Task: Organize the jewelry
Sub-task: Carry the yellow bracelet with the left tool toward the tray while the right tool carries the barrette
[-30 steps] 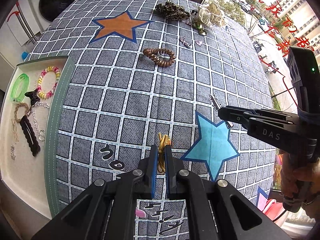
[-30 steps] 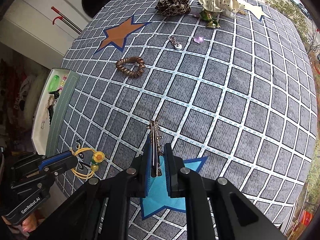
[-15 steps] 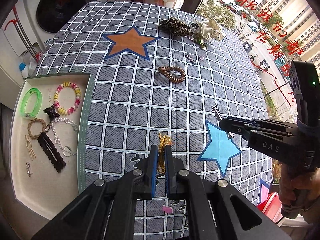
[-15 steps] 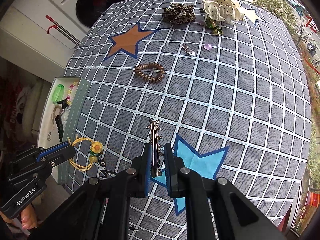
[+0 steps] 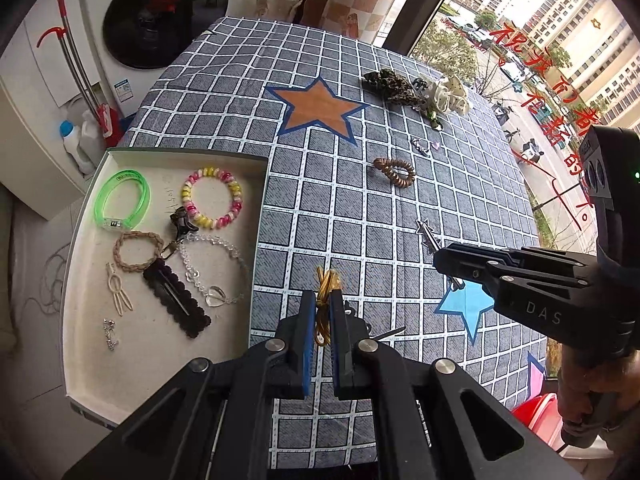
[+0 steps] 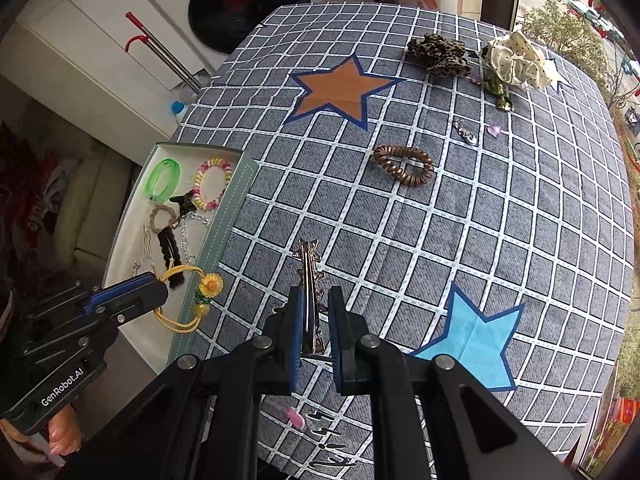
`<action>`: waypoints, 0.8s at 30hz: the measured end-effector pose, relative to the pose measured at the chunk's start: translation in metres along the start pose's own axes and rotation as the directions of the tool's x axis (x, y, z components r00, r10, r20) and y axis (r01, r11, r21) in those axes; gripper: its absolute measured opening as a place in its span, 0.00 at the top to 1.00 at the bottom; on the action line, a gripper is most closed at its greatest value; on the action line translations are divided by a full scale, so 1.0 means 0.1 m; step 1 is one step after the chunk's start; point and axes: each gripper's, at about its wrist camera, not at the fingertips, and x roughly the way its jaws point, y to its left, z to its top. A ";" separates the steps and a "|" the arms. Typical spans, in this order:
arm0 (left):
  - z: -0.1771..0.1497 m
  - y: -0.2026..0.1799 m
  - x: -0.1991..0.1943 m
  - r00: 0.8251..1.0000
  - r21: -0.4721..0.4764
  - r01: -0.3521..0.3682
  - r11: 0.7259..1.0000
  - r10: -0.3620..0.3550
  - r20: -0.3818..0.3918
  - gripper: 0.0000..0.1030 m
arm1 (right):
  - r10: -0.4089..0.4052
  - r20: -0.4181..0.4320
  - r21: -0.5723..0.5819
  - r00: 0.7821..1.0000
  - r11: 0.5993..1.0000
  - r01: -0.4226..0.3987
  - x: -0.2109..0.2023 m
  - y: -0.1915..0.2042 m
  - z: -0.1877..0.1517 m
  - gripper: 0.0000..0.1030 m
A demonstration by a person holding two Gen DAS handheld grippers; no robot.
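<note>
Left gripper: yellow hair tie was pinched between nearly closed fingers. Right gripper: silver hair clip was clamped likewise.

a table under a grey checked cloth with orange and blue star patches fills the middle. at eleven o'clock stands a white washing machine with a dark round door; a red-handled pole leans at ten. from one to three o'clock a window shows daylight, trees and apartment blocks, with red characters on the glass.
</note>
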 end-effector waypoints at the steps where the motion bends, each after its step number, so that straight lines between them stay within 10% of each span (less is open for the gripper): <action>1: -0.01 0.06 -0.03 1.000 -0.007 -0.004 1.000 0.004 0.004 0.87 | 0.003 0.001 -0.009 1.000 1.000 -0.003 0.00 0.07 0.01 0.87; 24: -0.57 1.33 -0.21 0.994 -0.199 -0.108 0.974 0.107 -0.012 0.87 | 0.095 -0.094 -0.201 0.991 0.973 -0.112 0.58 1.48 0.00 0.87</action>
